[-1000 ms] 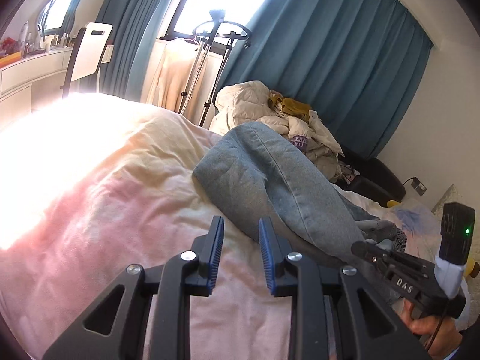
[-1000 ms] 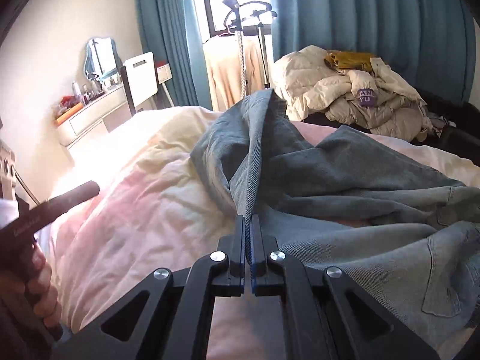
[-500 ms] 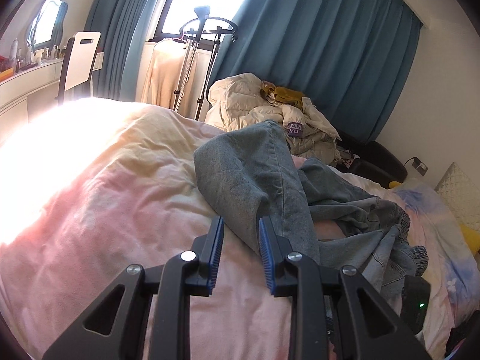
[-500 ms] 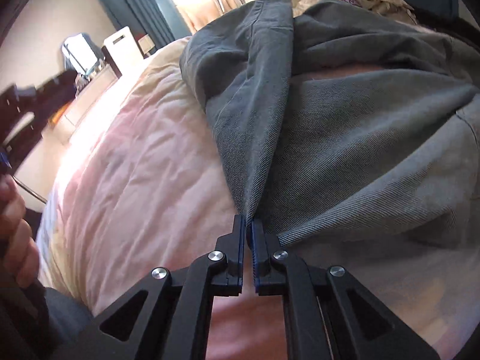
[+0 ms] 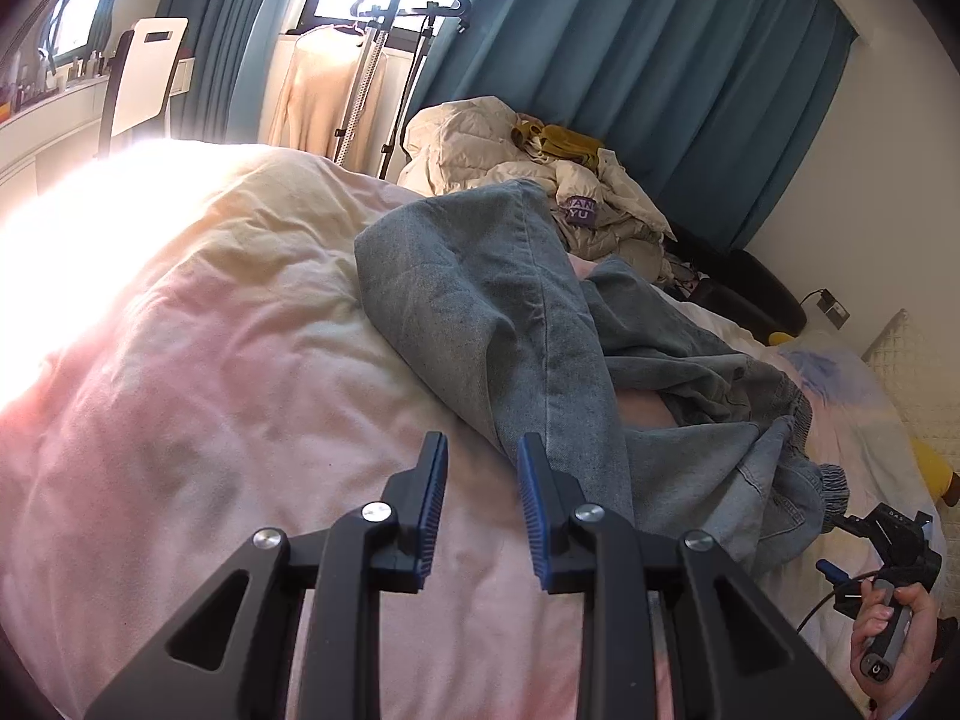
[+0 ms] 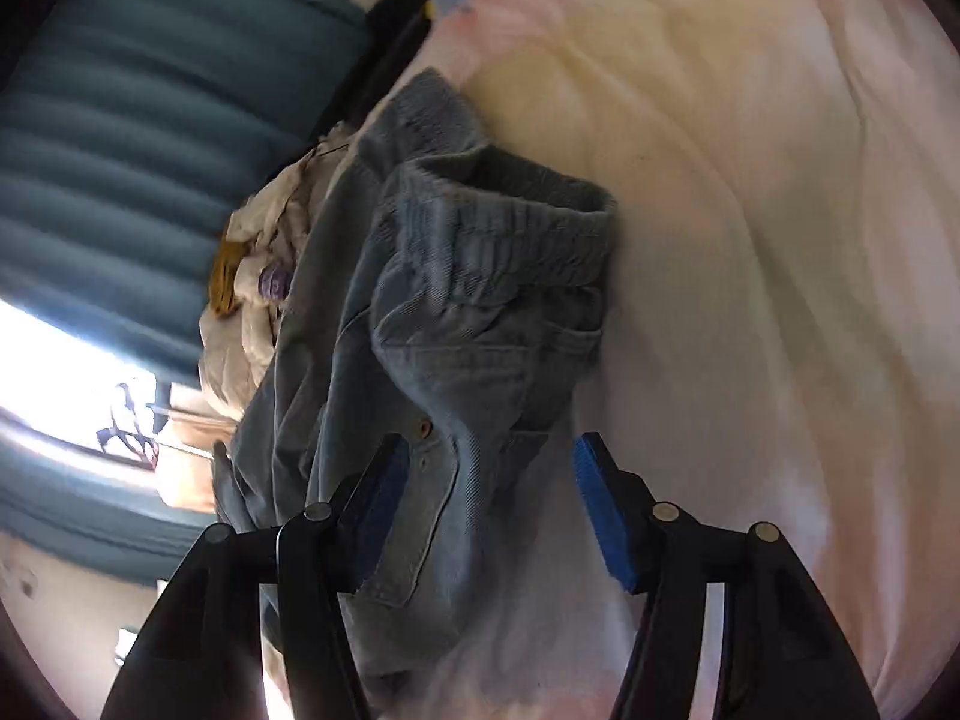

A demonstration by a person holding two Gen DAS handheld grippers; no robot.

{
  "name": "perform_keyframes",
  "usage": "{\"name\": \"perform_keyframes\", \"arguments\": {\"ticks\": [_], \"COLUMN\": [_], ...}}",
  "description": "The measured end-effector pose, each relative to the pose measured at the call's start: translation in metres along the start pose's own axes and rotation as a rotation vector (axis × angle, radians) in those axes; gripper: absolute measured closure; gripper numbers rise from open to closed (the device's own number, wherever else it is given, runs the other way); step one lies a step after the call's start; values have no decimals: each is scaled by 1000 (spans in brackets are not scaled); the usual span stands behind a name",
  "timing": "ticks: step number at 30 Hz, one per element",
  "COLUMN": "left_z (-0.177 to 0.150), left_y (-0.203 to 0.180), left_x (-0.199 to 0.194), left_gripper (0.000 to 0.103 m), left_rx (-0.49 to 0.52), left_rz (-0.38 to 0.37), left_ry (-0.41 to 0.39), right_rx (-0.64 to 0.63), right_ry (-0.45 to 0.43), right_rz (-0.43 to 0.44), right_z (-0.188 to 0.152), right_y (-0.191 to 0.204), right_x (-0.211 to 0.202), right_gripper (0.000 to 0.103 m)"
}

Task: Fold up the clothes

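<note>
Right gripper [image 6: 489, 504] is opening its blue pads, denim lying loose between them, unpinched, probably to take the waistband. Beneath it the pink duvet [image 5: 210, 420] carries the rumpled jeans [image 5: 510, 324], one leg thrown toward the curtains. Left gripper [image 5: 482, 504] hovers narrow and empty beside that leg's edge.
</note>
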State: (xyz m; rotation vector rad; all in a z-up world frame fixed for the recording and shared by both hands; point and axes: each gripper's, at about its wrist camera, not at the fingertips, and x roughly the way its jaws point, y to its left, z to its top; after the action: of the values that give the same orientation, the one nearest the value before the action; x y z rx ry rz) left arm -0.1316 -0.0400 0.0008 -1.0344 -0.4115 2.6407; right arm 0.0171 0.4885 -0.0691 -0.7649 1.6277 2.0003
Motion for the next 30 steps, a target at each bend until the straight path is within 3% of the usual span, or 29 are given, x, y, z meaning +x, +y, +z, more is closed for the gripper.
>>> {"name": "perform_keyframes", "arguments": {"ticks": [2,4,7,12,15,16,17,25,27,30], "left_z": [-1,-2,-3,-6,-8,-8,-9,-12,-11,-11], "left_y": [-2,-4,-5,1,5,6,6,4,4,3], "left_x": [0,2,5,13,19,21,23,30,31,30], "left_gripper": [78,78,78,78,78,78,78,78,78,78], "left_rx": [10,14,8,-13,-39,-47,-53,-48,-48,-46], "left_rz": [0,-3,-11,-13,-20,-20,-20,-10,-10,-11], "left_ry": [1,7,20,49,73,79,85,94,92,93], "right_rx": [57,13,-94,-143,-94,-93,-98,-306,-285,-188], "right_ry": [-8,-55,-69,-69,-81,-97,-117,-476,-517,-523], "right_rz": [77,79,47,-41,-57,-68,-76,19,29,-35], "right_z": [14,22,27,35,41,41,41,39,48,71], "right_y": [-10,-5,10,11,4,4,5,60,55,27], "right_x": [9,15,32,60,61,57,52,-44,-59,-59], "right_gripper": [45,42,34,36,63,79,85,97,97,97]}}
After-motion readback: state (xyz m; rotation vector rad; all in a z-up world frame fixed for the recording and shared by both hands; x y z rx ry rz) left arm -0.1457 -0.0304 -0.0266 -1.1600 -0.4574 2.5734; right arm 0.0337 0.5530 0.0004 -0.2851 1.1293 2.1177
